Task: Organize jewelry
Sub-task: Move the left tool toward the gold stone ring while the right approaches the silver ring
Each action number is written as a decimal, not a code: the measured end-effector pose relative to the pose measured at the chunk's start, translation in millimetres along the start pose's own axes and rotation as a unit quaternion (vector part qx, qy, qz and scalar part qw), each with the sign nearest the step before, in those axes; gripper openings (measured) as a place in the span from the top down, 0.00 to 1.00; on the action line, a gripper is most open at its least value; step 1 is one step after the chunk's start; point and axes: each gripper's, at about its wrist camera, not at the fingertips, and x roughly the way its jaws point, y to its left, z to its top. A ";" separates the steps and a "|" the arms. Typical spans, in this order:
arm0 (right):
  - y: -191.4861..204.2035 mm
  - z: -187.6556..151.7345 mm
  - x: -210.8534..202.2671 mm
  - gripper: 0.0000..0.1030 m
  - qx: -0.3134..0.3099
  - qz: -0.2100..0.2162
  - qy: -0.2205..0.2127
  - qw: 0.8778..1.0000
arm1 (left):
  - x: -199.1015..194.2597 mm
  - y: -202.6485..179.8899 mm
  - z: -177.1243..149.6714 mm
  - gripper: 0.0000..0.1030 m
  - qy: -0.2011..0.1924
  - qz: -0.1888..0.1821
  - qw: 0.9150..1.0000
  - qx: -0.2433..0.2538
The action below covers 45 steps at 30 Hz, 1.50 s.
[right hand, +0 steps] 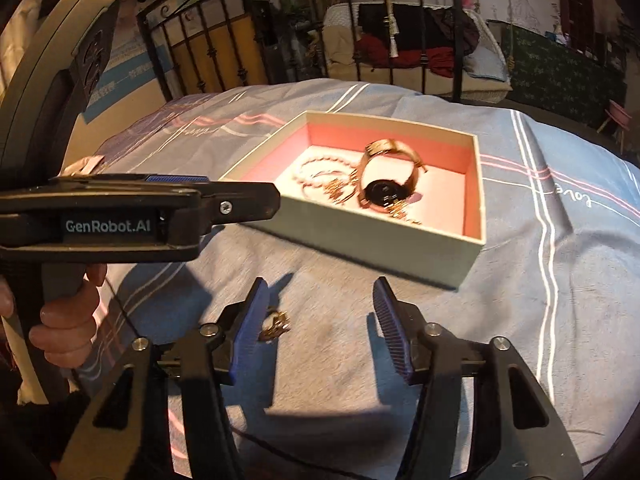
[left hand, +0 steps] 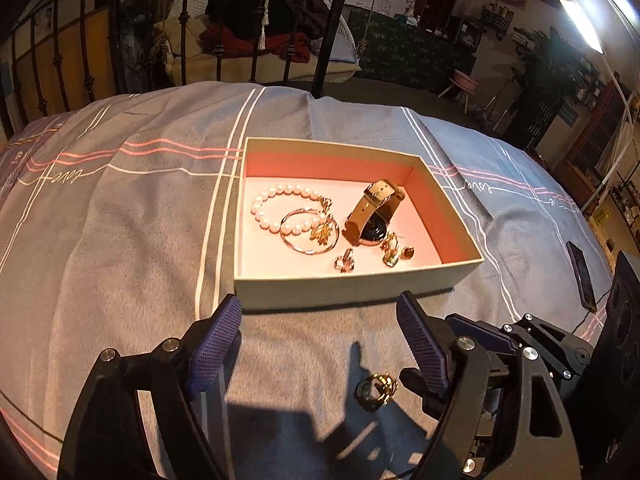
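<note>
My left gripper [left hand: 320,336] and right gripper [right hand: 318,312] both gape wide, holding nothing. A gold ring [left hand: 376,391] lies on the bedspread [left hand: 120,220] at five o'clock between my left fingers; beyond, at twelve, the box [left hand: 352,286] holds a pearl bracelet [left hand: 276,210] and watch [left hand: 374,216].

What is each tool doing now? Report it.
Left tool: open, holding nothing.
Right tool: open, holding nothing; small gold ring beside its left finger.

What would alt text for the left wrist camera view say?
An open box on a striped bedspread holds a pearl bracelet, a bangle, a watch and small rings. The open left hand-held gripper hovers before it; one gold ring lies outside on the bedspread.
</note>
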 end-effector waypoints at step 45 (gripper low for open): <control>-33.8 -21.6 -7.3 0.88 0.049 -0.058 0.021 0.997 | 9.7 -25.9 -50.8 0.24 0.050 -0.022 0.997 0.054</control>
